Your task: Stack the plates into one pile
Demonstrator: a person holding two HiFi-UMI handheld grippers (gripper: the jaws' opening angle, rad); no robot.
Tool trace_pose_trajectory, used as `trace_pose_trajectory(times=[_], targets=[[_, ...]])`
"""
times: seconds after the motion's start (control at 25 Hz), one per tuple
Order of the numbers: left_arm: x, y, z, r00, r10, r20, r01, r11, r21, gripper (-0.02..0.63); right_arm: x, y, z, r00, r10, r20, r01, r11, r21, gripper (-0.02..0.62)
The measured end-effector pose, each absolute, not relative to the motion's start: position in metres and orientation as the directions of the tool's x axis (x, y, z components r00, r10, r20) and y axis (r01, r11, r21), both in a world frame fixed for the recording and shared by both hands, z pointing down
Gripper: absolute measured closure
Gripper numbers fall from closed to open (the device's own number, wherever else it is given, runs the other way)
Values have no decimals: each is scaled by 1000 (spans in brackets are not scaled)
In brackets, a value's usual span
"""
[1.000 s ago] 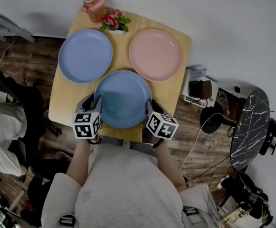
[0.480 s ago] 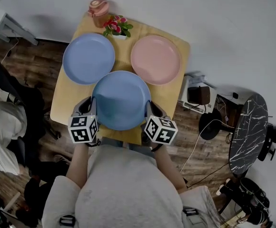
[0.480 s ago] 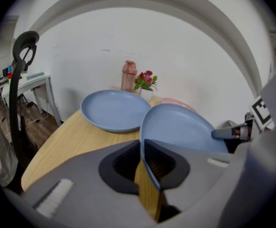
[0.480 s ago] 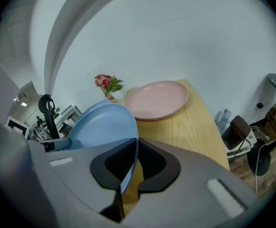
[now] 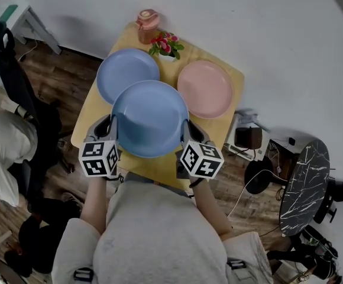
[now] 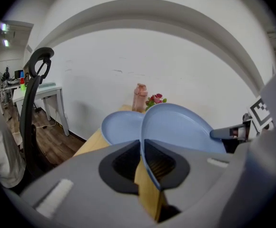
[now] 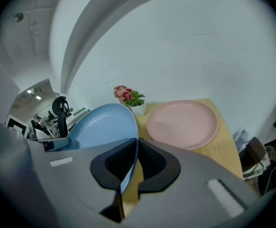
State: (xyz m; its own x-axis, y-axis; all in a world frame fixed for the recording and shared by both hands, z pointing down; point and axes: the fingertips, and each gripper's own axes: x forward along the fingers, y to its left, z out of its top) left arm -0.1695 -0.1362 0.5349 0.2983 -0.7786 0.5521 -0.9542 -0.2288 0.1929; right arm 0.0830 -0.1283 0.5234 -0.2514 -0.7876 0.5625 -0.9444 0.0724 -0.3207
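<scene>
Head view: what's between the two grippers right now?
The blue plate, its rim clamped by the left gripper and right gripper; the head view shows it.

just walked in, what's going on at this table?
A person is working with a handheld gripper in each hand. The left gripper and right gripper have just closed their jaws on opposite rims of one blue plate and hold it clear of the wooden table. A second blue plate and a pink plate lie flat on the table, side by side, so nothing is stacked yet.

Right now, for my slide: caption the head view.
Left gripper and right gripper hold a blue plate over the wooden table.
</scene>
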Motion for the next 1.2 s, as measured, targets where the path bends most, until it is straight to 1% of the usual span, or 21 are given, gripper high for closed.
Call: trace_pose_trajectory(times=[0.24,0.52,0.84,1.2], targets=[[-203,-156,512,257,-827,500,-965,-191,180,518,49,-163,501,-305,-809,503,-935,156,-318,578],[-232,-184,505,249,-841,479,-966,-183,181,515,18,-202,490,-321,-819,476,-942,224,-249,577],[-249,-233,512,277,-823,497,-960,-212,184,511,0,-248,495,-308,-811,498,-948,216,-233,575],[-256,-272,547,294,-771,565,-955,-205,217,511,-8,-287,530,-276,-768,577,-960,190,-207,575]])
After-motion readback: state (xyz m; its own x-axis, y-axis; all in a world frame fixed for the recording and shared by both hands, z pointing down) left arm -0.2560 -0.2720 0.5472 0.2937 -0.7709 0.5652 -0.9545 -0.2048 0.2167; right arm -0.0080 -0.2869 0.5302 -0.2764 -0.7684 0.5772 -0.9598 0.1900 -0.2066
